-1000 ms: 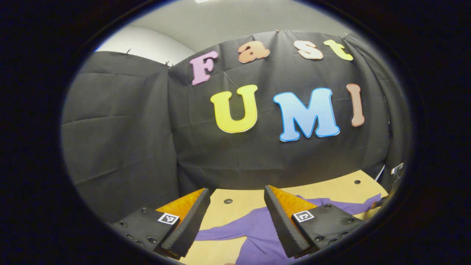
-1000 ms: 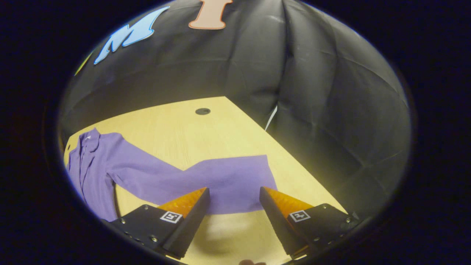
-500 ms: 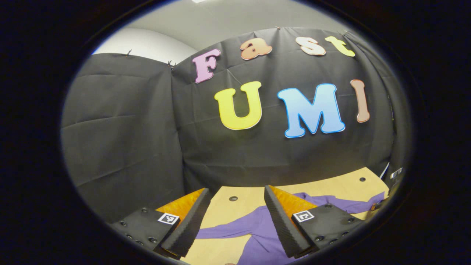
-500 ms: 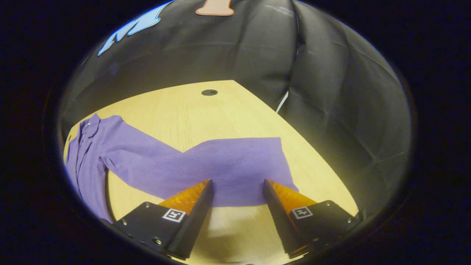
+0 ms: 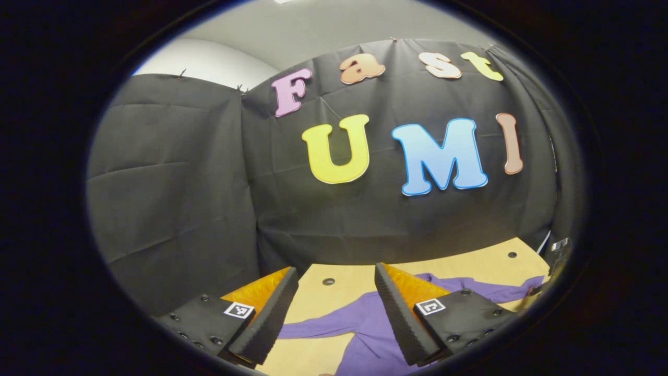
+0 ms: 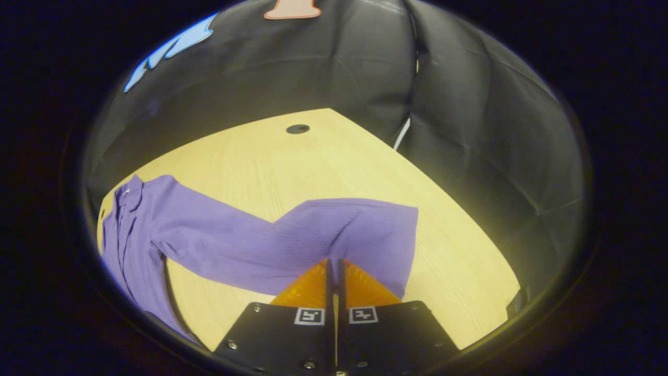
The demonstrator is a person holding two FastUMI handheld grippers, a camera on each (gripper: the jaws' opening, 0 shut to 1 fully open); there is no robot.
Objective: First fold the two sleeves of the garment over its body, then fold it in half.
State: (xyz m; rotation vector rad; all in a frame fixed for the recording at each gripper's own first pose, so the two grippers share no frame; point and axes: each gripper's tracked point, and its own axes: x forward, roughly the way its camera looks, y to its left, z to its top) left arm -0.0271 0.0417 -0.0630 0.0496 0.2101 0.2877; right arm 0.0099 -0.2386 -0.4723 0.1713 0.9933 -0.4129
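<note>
Right tongs [image 6: 334,266] have clamped the sleeve [image 6: 292,240] edge, left tongs [image 5: 334,292] spread idle; thin pinch may slip when lifted.

Recording booth, lab-type setup, not home. Black cloth [image 5: 172,198] hangs as wall directly behind pale wooden table [image 6: 334,156], pinned along top edge; plain grey room wall [image 5: 323,26] above cloth. Round holes [image 6: 297,128] in table near cloth.

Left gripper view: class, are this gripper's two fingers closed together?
No, the left gripper has a wide gap between its fingers, with table and purple garment showing through.
</note>
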